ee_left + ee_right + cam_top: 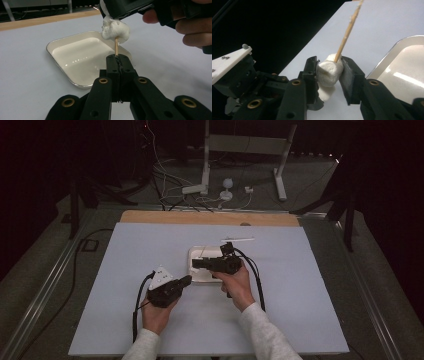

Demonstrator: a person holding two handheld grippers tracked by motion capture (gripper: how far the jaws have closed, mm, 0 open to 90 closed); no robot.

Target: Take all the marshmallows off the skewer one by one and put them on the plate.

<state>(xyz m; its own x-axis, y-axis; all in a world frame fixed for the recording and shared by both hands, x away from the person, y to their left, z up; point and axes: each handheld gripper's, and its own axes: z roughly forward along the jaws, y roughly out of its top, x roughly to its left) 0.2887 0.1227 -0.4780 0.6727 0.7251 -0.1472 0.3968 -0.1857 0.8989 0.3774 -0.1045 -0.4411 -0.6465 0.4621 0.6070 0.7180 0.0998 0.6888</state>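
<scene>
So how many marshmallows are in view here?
1. The marshmallow sits on a skewer held by the left gripper, squeezed between the right gripper jaws beside the tray. None seen elsewhere.

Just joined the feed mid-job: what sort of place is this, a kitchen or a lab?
Likely a lab recording setup, not a kitchen: a white board laid over the table, loose cables and a metal stand on carpet behind, dark surroundings.
</scene>
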